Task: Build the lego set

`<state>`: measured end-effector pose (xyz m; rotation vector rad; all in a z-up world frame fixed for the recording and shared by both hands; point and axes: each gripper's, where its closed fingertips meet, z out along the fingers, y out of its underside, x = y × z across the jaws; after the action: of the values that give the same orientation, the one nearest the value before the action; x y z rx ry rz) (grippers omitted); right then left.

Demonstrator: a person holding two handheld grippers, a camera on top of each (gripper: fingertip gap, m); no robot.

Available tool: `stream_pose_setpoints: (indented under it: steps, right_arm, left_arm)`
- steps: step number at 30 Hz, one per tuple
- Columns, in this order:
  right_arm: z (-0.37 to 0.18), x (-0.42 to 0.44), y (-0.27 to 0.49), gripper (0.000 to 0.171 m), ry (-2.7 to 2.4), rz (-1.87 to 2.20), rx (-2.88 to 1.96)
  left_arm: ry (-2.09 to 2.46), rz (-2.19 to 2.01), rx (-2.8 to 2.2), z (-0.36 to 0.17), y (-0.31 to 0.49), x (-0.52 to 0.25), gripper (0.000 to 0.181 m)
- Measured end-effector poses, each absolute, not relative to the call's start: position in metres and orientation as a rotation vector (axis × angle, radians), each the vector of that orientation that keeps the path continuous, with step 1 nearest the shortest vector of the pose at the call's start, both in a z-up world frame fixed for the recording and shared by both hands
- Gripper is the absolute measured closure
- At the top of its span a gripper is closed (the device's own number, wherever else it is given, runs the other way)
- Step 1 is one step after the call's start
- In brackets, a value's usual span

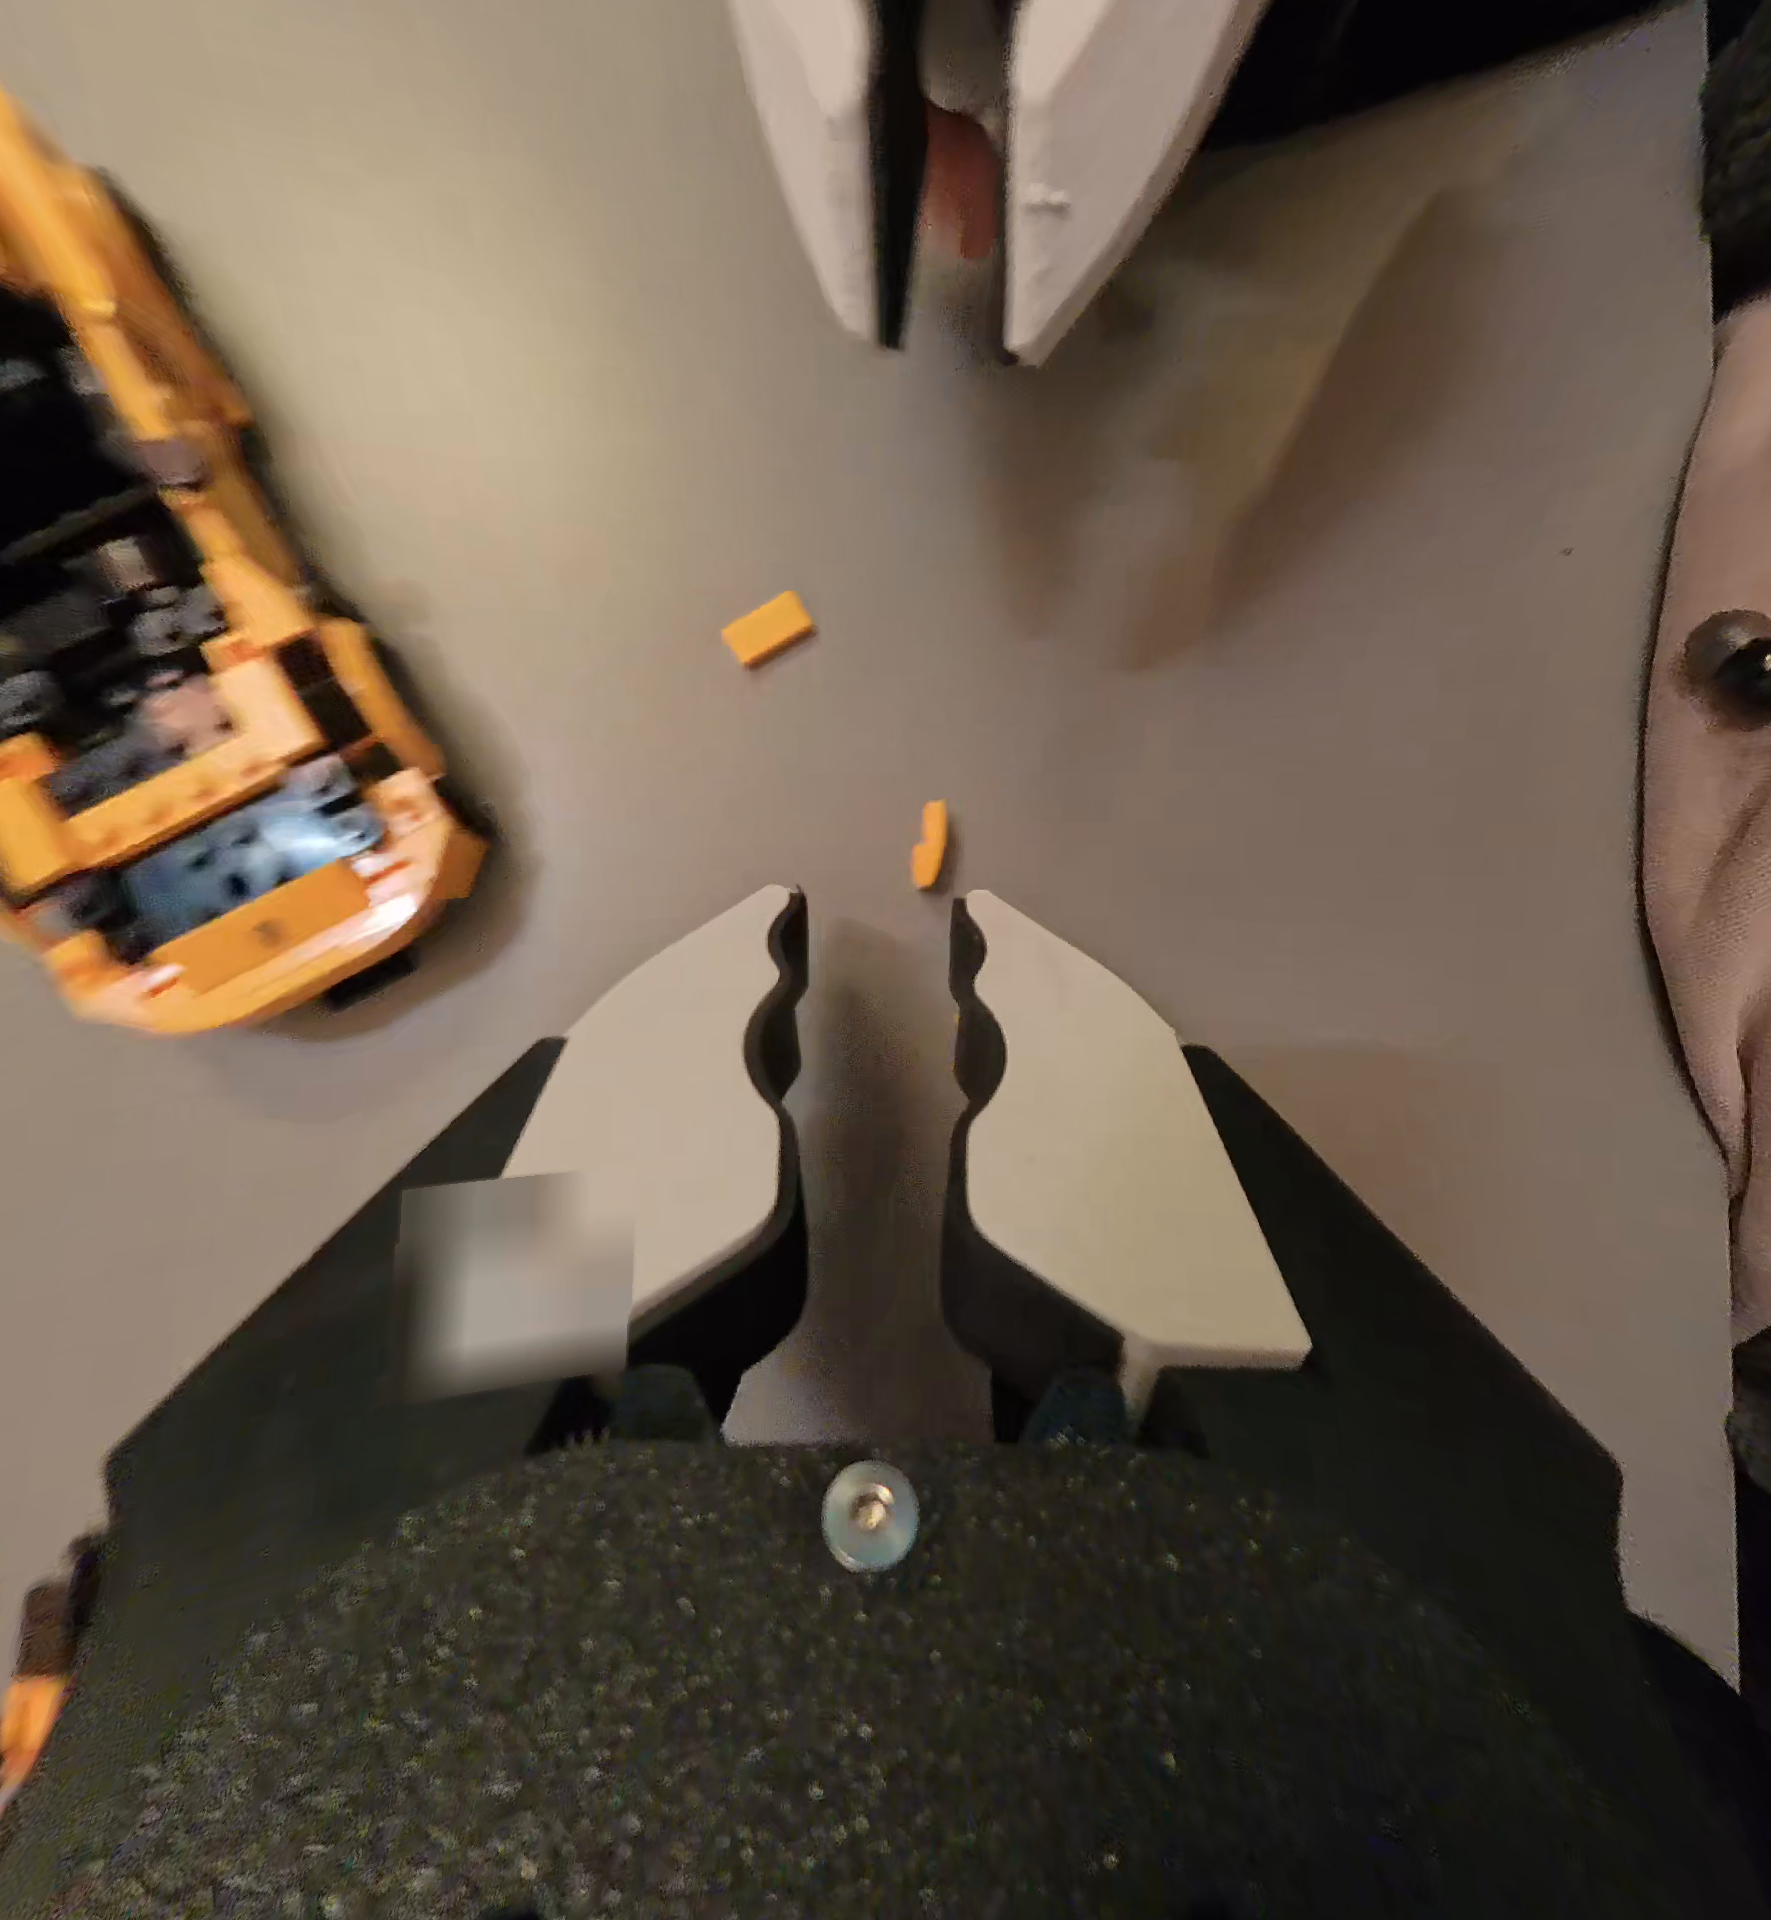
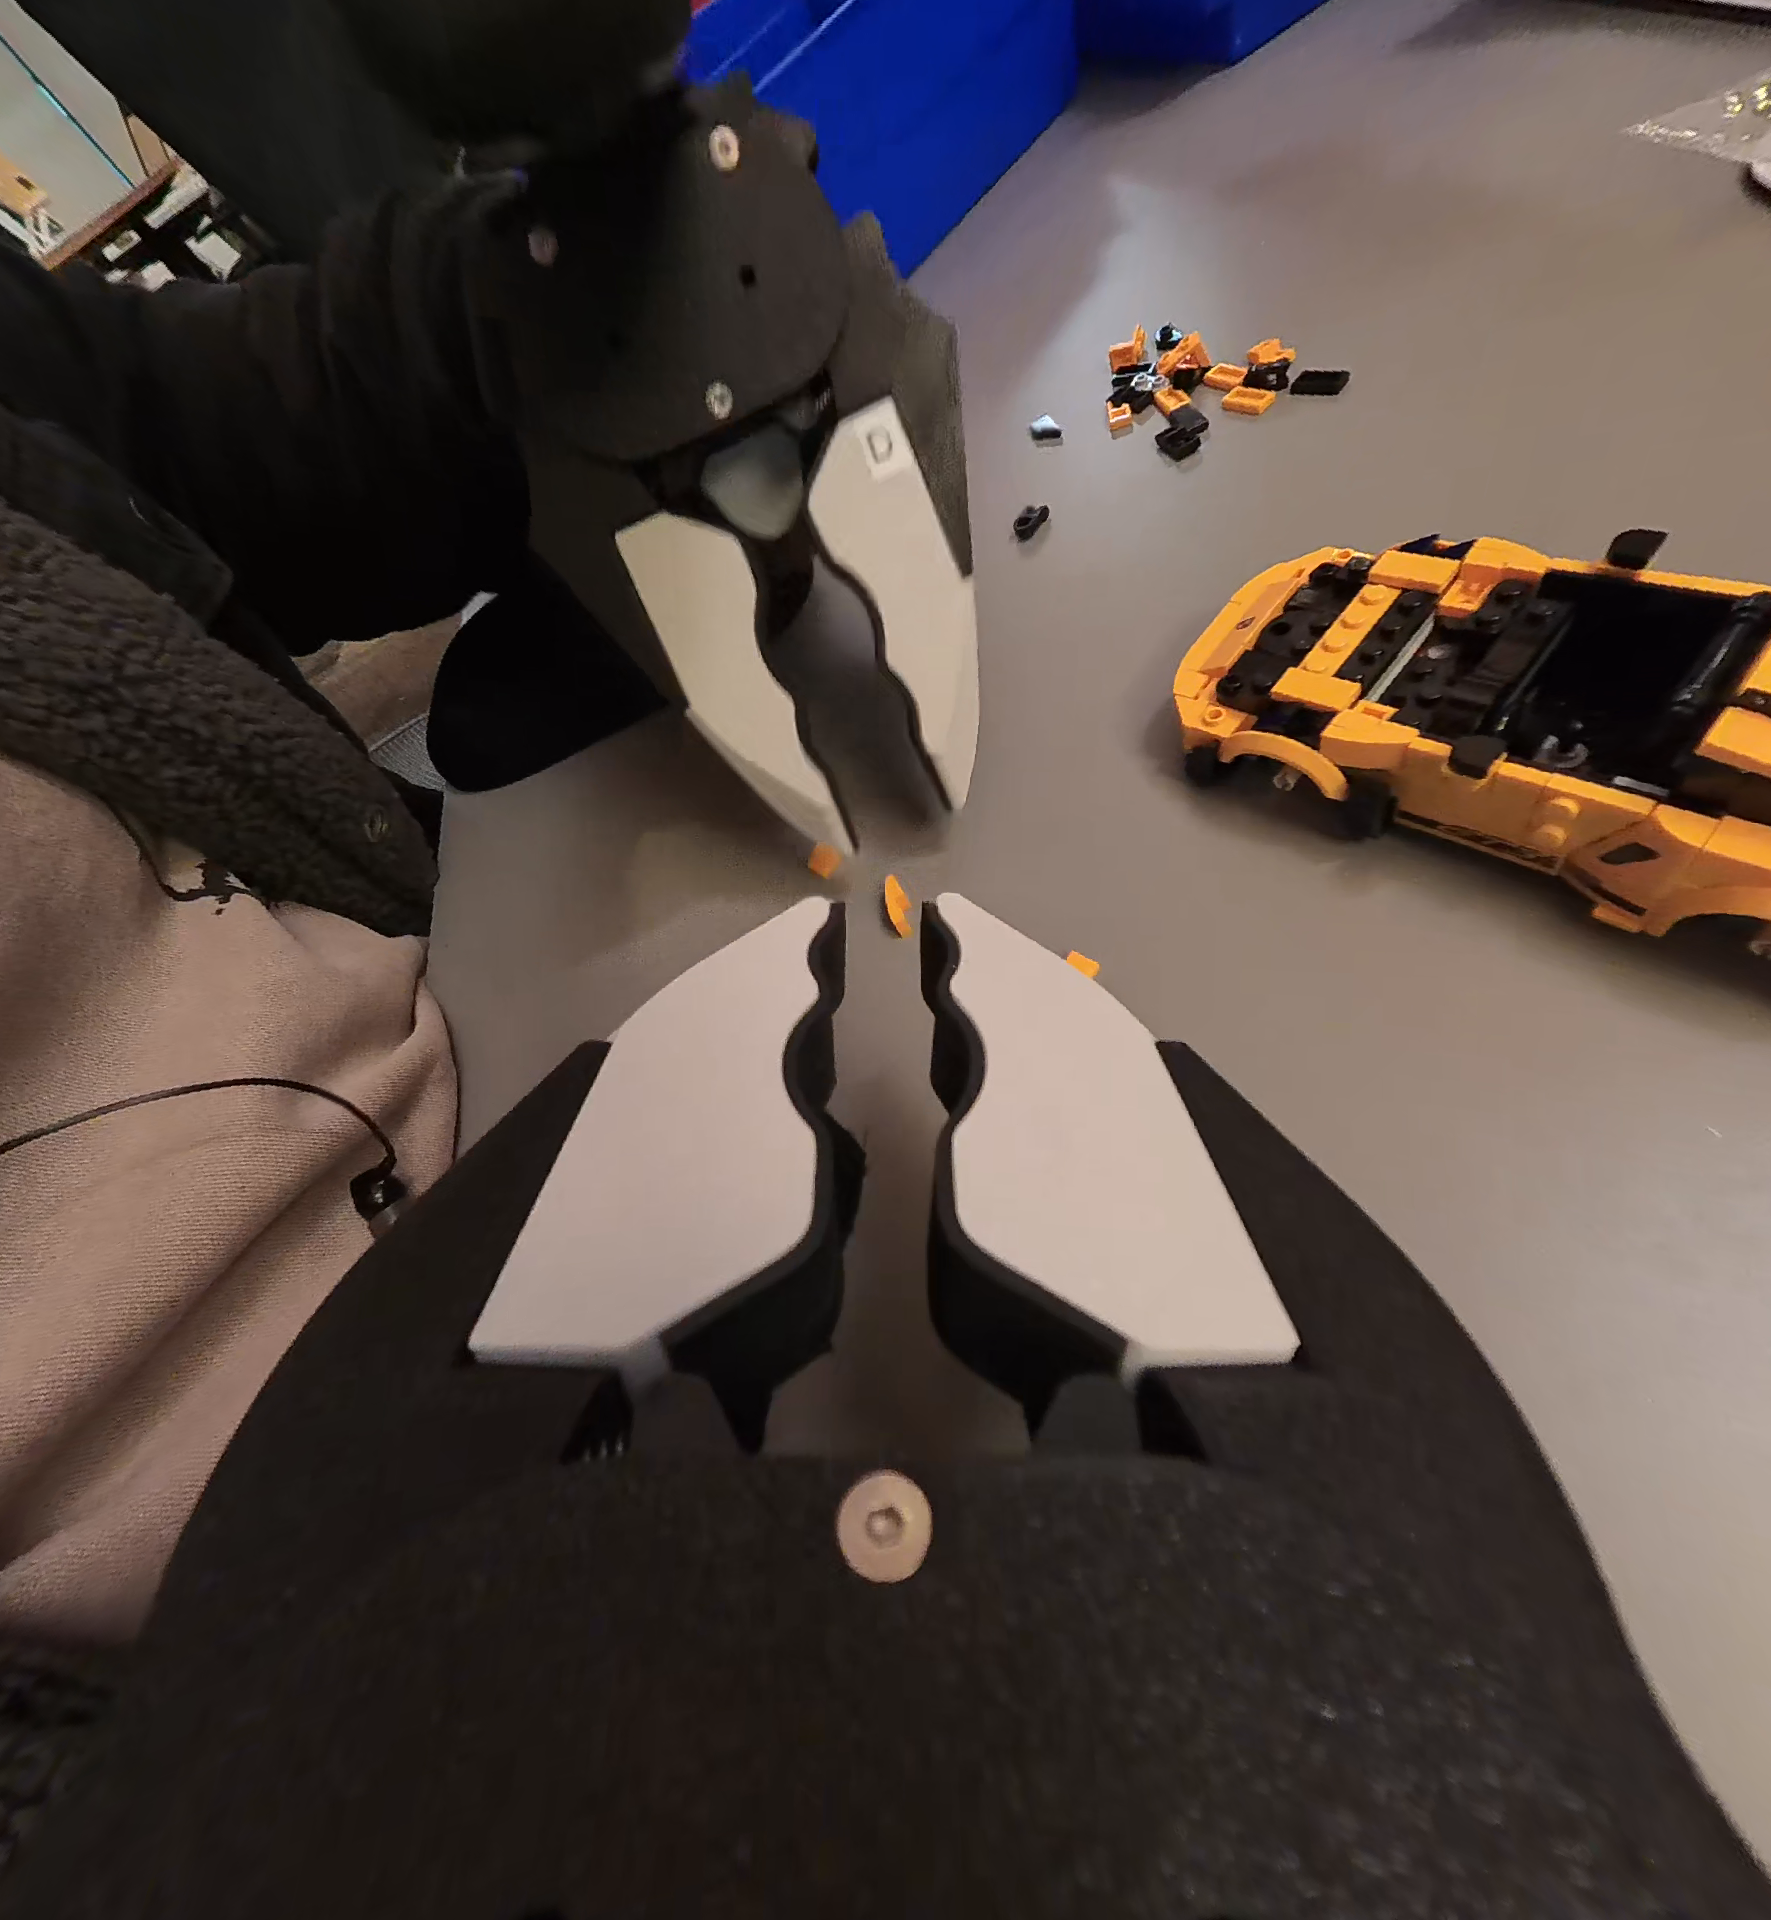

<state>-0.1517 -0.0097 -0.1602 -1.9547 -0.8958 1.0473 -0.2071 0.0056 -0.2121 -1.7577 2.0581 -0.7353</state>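
Grey table (image 1: 1276,779); both grippers' fingers (image 1: 694,1039) (image 2: 1068,1091) slightly parted, empty, flanking orange piece (image 1: 930,844).

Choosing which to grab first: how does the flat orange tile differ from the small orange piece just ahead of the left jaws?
The tile lies flat; the small piece stands on edge. The tile is a plain rectangle; the small piece looks stepped. The tile sits farther from the left gripper; the small piece is just past its tips. Both are orange and loose on the table.
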Motion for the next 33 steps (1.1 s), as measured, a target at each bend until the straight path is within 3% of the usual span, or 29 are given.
stream_pose_setpoints:
  steps: [5, 12, 16, 28, 33]
  right_arm:
    - [-0.161, -0.153, -0.011, 0.16, -0.915, 1.042, -1.951]
    - [-0.202, -0.173, -0.011, 0.157, -1.382, 0.624, -1.953]
    - [-0.204, -0.184, -0.011, 0.156, -1.512, 0.581, -1.868]
    - [-0.219, -0.193, -0.002, 0.15, -1.803, 0.239, -1.489]
    - [-0.217, -0.196, 0.003, 0.163, -1.818, 0.187, -1.427]
  left_arm:
    - [1.972, -0.774, -1.756, -0.191, 0.014, -0.219, 0.167]
    - [2.044, -0.794, -1.754, -0.219, -0.007, -0.202, 0.168]
    - [2.06, -0.803, -1.814, -0.226, -0.004, -0.199, 0.178]
    - [1.94, -1.399, -2.219, -0.219, -0.009, -0.196, 0.179]
    - [1.861, -1.552, -2.253, -0.212, -0.005, -0.195, 0.179]
